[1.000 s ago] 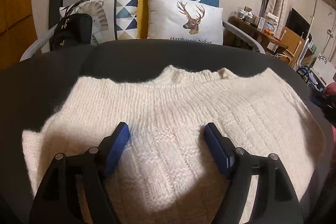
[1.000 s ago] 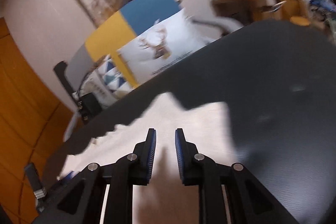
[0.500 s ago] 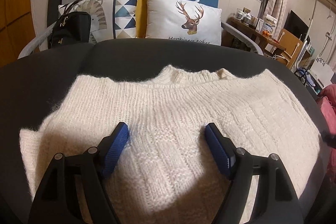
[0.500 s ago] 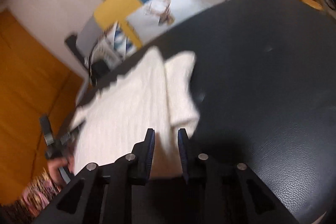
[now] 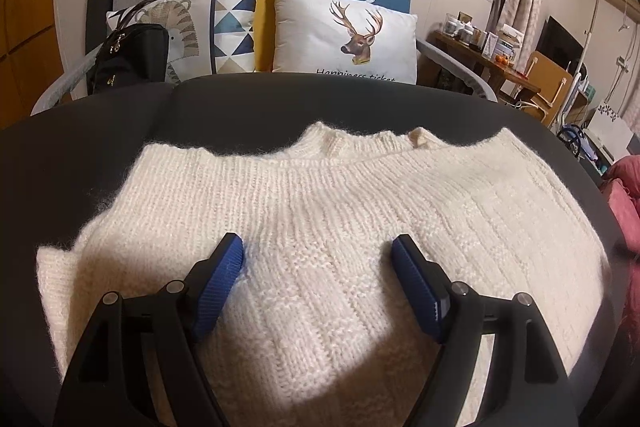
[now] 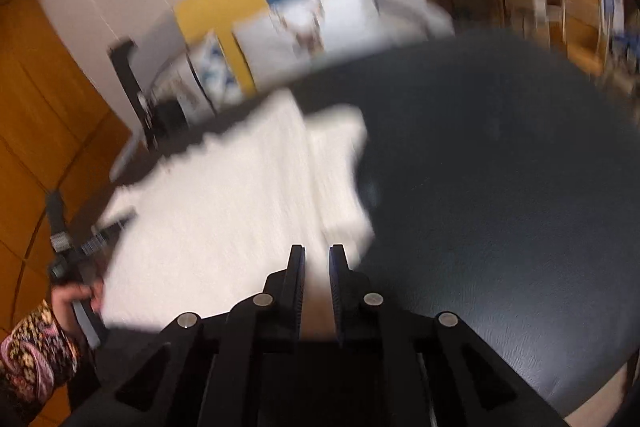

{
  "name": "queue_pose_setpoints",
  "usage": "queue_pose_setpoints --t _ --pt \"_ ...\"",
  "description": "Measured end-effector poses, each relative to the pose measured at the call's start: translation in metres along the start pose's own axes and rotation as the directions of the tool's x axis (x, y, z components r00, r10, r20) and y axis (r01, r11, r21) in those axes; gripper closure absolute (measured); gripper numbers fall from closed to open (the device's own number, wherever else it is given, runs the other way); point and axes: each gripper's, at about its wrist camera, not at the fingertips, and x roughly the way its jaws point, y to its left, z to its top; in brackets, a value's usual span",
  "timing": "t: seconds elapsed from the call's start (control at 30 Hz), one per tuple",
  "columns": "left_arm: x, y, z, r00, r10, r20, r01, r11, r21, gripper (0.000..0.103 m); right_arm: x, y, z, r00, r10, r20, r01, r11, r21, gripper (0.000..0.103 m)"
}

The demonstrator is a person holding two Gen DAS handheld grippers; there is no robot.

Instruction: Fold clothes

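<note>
Where the dark table (image 5: 100, 163) is lit, a cream knitted sweater (image 5: 320, 211) is laid flat, its collar toward the far edge. Left gripper (image 5: 318, 255): jaws held wide apart over the knit, nothing clamped. Right gripper (image 6: 317, 259): seen blurred above the sweater's near right corner, jaws closing to a narrow gap, apparently with nothing between them. Two cushions (image 5: 344, 35) are noted beyond the table.
</note>
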Motion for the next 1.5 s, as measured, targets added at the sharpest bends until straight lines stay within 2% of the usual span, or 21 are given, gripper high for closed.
queue_pose_setpoints --t 0.07,0.1,0.27,0.33,0.4,0.47,0.53,0.6,0.67,0.8,0.9,0.97,1.03,1.1,1.2,1.3,1.37,1.43,1.5 --pt "0.000 -0.001 0.000 1.000 0.004 -0.001 -0.004 1.000 0.004 0.023 -0.005 0.019 0.017 0.997 0.015 0.075 -0.011 0.998 -0.065 0.089" --pt "0.000 -0.001 0.000 1.000 0.005 0.000 -0.005 1.000 0.004 0.023 0.006 0.030 0.026 0.997 0.026 0.074 -0.017 0.994 -0.110 0.089" --pt "-0.001 -0.003 0.000 1.000 0.013 0.004 -0.013 1.000 0.009 0.023 0.094 0.073 0.061 0.998 -0.059 -0.035 0.046 0.954 -0.297 0.089" --pt "-0.001 -0.003 -0.001 1.000 0.015 0.005 -0.015 1.000 0.010 0.023 0.126 0.081 0.068 0.992 -0.097 -0.077 0.065 0.936 -0.345 0.089" --pt "-0.001 -0.003 0.000 1.000 0.014 0.005 -0.014 1.000 0.009 0.023 0.150 0.080 0.070 0.979 -0.181 -0.092 0.132 0.913 -0.387 0.089" --pt "-0.001 -0.002 0.000 1.000 0.010 0.005 -0.010 1.000 0.006 0.023 0.164 0.066 0.068 0.955 -0.282 -0.087 0.230 0.896 -0.379 0.089" --pt "-0.001 -0.001 0.000 1.000 0.002 0.004 -0.002 1.000 0.001 0.023 0.165 0.043 0.064 0.962 -0.263 -0.080 0.233 0.935 -0.268 0.091" --pt "0.000 0.000 0.001 1.000 -0.001 0.002 0.001 1.000 -0.002 0.023 0.165 0.023 0.060 0.966 -0.249 -0.065 0.234 0.955 -0.180 0.091" --pt "0.000 -0.001 0.001 1.000 0.001 0.001 -0.001 1.000 -0.001 0.022 0.165 0.027 0.053 0.963 -0.266 -0.032 0.254 0.944 -0.209 0.091" --pt "0.000 -0.003 0.003 1.000 0.019 -0.004 -0.019 1.000 0.010 0.022 0.172 0.044 0.045 0.942 -0.334 -0.005 0.316 0.895 -0.314 0.087" --pt "-0.005 -0.004 0.006 0.999 0.046 -0.014 -0.046 0.999 0.002 0.022 0.166 0.045 0.048 0.948 -0.318 -0.016 0.297 0.903 -0.310 0.087" --pt "-0.009 -0.004 0.011 0.998 0.065 -0.026 -0.066 0.998 -0.012 0.022 0.151 0.054 0.054 0.960 -0.280 -0.001 0.267 0.917 -0.296 0.087" --pt "-0.016 -0.001 0.014 0.995 0.095 -0.017 -0.095 0.995 -0.041 0.022 0.141 0.070 0.055 0.982 -0.190 0.023 0.188 0.936 -0.298 0.086" --pt "-0.024 0.005 0.018 0.989 0.150 0.000 -0.149 0.987 -0.067 0.022 0.137 0.095 0.052 0.994 -0.108 0.016 0.108 0.936 -0.334 0.085" --pt "-0.031 0.016 0.022 0.967 0.255 0.020 -0.252 0.964 -0.088 0.022 0.146 0.135 0.041 0.999 -0.018 -0.034 0.002 0.902 -0.431 0.085" --pt "-0.027 0.028 0.023 0.949 0.316 0.005 -0.314 0.945 -0.094 0.022 0.172 0.166 0.033 0.995 -0.012 -0.094 -0.038 0.860 -0.509 0.085" --pt "-0.019 0.037 0.022 0.936 0.351 -0.023 -0.352 0.931 -0.097 0.022 0.192 0.176 0.028 0.991 -0.037 -0.128 -0.036 0.849 -0.527 0.085" --pt "-0.008 0.048 0.019 0.933 0.353 -0.067 -0.359 0.927 -0.113 0.022 0.210 0.177 0.025 0.986 -0.064 -0.155 -0.027 0.854 -0.519 0.084" --pt "-0.003 0.057 0.017 0.941 0.328 -0.081 -0.337 0.930 -0.150 0.022 0.222 0.171 0.028 0.984 -0.070 -0.165 -0.017 0.880 -0.475 0.083"
